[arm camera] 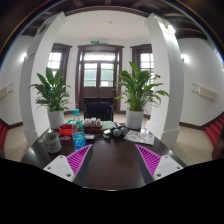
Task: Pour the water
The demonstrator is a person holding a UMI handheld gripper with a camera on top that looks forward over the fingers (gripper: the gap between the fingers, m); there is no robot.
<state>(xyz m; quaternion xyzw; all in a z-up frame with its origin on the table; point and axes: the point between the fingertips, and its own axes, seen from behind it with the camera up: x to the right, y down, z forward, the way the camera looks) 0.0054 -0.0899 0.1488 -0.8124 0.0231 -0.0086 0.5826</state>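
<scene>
Gripper view: fingers wide apart w/ nothing held, over the dark table, prob. lining up on the water bottle just ahead-left, by a cup.

Capped water bottle stands upright (seemingly blue-tinted) on table.

Magenta pads; (perhaps) blue-capped bottle
</scene>
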